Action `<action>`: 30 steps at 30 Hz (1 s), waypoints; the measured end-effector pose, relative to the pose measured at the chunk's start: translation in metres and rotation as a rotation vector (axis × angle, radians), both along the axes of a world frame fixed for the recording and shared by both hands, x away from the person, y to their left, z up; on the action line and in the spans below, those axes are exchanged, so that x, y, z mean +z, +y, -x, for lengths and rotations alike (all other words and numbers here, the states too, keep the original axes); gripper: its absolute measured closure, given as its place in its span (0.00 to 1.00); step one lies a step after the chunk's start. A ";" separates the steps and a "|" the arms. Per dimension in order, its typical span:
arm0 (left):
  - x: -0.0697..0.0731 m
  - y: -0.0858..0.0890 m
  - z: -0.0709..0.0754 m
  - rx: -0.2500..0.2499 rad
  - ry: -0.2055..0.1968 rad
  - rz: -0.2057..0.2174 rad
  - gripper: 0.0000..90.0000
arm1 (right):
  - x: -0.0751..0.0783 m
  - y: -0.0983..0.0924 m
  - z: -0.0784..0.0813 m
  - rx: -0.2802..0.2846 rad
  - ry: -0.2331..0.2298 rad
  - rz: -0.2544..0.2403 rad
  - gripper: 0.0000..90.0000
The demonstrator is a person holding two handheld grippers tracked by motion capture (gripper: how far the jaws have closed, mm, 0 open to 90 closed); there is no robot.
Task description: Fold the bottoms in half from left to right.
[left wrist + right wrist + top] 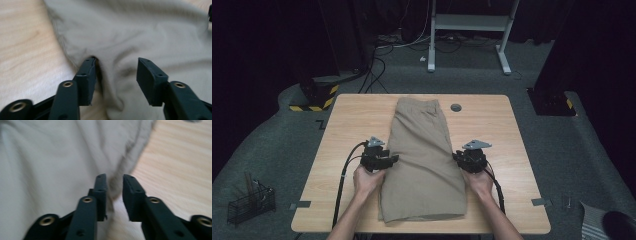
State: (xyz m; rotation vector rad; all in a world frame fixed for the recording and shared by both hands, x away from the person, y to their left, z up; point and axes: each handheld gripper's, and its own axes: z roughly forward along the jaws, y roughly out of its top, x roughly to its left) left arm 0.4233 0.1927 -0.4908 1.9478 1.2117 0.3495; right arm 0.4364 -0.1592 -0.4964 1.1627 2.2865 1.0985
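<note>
**Folded shorts mid-table, grippers at both side edges**

Dark room, wooden table (507, 150). Khaki shorts (424, 155) lie folded lengthwise down its middle, reaching the near edge: soft, light, limp, likely to sag, so pinch the side hems. Left gripper (116, 72) parted, fabric bunched between, unpinched. Right gripper (114, 188) narrowly parted around a fold. Grey disc (456, 107) near far edge, no obstruction.

L tongs (393, 159) & R tongs (456, 155) face inward, both parted (L wider); forearms low.
</note>
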 end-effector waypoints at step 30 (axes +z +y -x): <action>0.001 0.003 0.015 -0.030 -0.017 0.023 0.59 | 0.002 -0.004 0.030 0.047 0.039 -0.006 0.81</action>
